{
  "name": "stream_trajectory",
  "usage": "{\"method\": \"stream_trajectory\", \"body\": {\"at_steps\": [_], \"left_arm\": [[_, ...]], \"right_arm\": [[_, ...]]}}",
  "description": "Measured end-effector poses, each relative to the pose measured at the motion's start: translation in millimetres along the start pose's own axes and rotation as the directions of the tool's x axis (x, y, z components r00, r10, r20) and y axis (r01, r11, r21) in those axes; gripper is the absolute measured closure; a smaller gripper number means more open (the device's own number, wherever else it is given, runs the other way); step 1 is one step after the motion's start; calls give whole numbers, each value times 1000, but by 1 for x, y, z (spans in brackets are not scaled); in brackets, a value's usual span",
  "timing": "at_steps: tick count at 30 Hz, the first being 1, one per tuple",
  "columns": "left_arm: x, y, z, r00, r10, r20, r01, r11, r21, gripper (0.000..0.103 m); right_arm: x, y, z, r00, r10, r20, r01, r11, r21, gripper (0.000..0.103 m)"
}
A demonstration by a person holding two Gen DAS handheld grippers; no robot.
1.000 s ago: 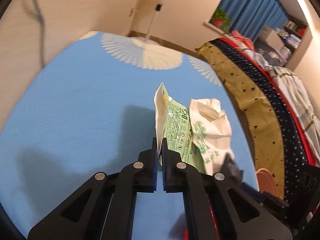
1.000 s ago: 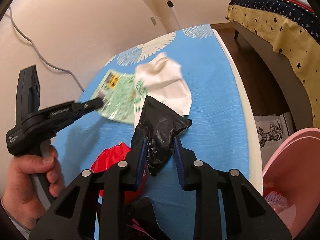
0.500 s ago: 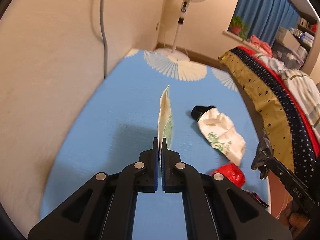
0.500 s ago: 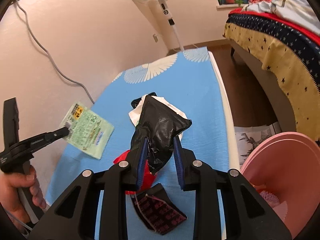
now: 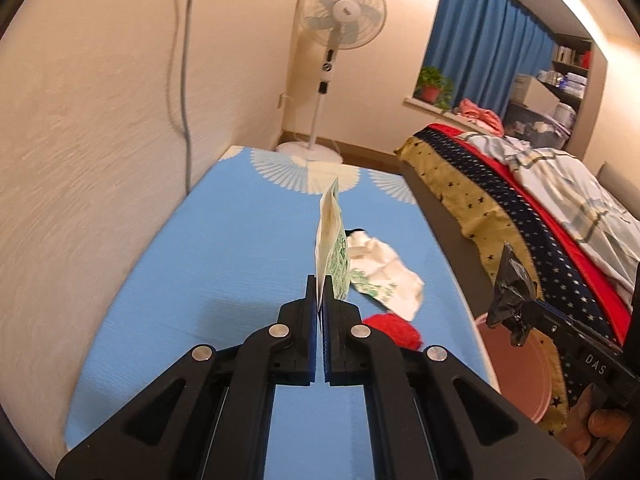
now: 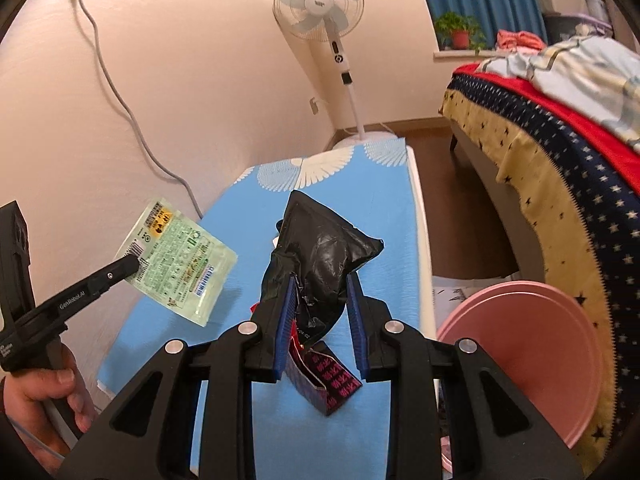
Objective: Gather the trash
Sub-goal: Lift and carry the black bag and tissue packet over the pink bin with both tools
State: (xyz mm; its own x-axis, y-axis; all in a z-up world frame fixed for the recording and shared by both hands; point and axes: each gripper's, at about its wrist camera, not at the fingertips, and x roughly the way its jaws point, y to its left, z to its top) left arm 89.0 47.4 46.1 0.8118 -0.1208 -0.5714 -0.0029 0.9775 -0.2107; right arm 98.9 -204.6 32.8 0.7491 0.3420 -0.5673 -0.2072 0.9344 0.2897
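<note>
Right wrist: right tool grips black bag; left tool pinches green packet.

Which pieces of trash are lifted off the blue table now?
Two: the green packet in the left gripper and the black bag in the right gripper; the others lie flat.

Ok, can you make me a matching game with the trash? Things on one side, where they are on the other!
Things:
1. green packet
2. black bag
3. white wrapper
4. dark box with pink print

Places:
A. lying on the blue cloth, next to a red wrapper
B. pinched in the left tool
C. standing on the blue cloth, just under the right tool
D. held up in the right tool

Pairs: 1-B, 2-D, 3-A, 4-C
</note>
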Motion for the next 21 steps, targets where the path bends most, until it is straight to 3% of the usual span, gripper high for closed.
{"method": "stream_trajectory", "body": {"at_steps": [16, 21], "left_arm": [[-32, -54, -17, 991, -123, 52, 118, 989, 91, 101], [-32, -68, -22, 988, -146, 49, 140, 983, 118, 101]], "right_arm": [[-88, -22, 4, 988, -122, 90, 122, 992, 0, 77], [-105, -37, -4, 978, -164, 125, 159, 986, 48, 77]]}}
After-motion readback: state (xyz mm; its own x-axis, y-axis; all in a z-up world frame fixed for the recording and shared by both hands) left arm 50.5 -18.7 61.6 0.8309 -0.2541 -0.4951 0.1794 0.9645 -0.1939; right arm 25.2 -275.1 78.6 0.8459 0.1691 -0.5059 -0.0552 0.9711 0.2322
